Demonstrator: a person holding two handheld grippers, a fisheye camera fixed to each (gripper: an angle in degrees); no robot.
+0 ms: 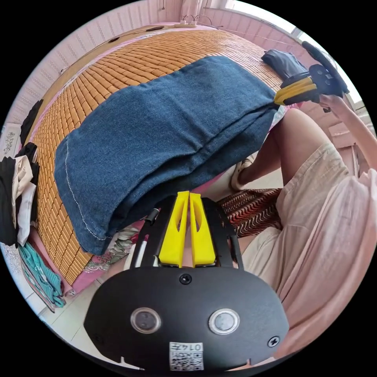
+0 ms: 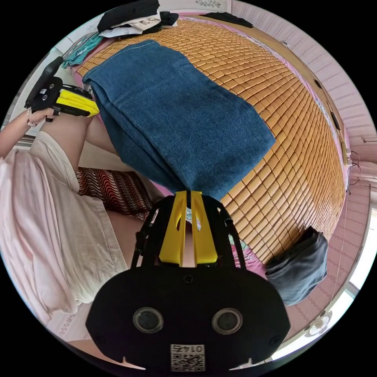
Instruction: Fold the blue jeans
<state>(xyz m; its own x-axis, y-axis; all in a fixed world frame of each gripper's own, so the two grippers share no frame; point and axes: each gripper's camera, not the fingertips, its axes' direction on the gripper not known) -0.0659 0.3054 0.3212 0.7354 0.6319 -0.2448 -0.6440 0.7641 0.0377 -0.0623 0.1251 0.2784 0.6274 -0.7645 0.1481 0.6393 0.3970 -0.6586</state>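
we are at the edge of a bed covered by a woven bamboo mat (image 1: 129,66), with pink panelled walls around it and a bright window past the far corner. a patterned red-and-black rug (image 1: 251,210) lies on the floor beside the bed, next to the legs of the person who holds us.

nearest in the left gripper view, our left gripper (image 1: 189,195) has its two yellow jaws drawn tight together, their tips right at the hanging edge of the blue jeans (image 1: 165,129); we cannot tell whether any denim sits between them. in the right gripper view the right gripper (image 2: 190,194) looks the same: yellow jaws pressed together, tips meeting the lower corner of the jeans, and the grip itself is hidden from us.

the jeans lie folded into a thick rectangle on the mat, with several layers stacked along the side nearest the person, and that side droops over the bed's edge. the left gripper sits at one end of this overhanging edge, the right gripper at the other; each shows in the other's view, its closed jaws pointing at the denim.

further along the mat, a dark grey garment (image 2: 300,265) lies bunched near the bed's corner on the right gripper's side. at the opposite end, a heap of black and white clothes (image 1: 17,188) rests by the mat's edge, with a teal striped cloth (image 1: 41,277) just beside it. a power strip with cables sits at the far wall.
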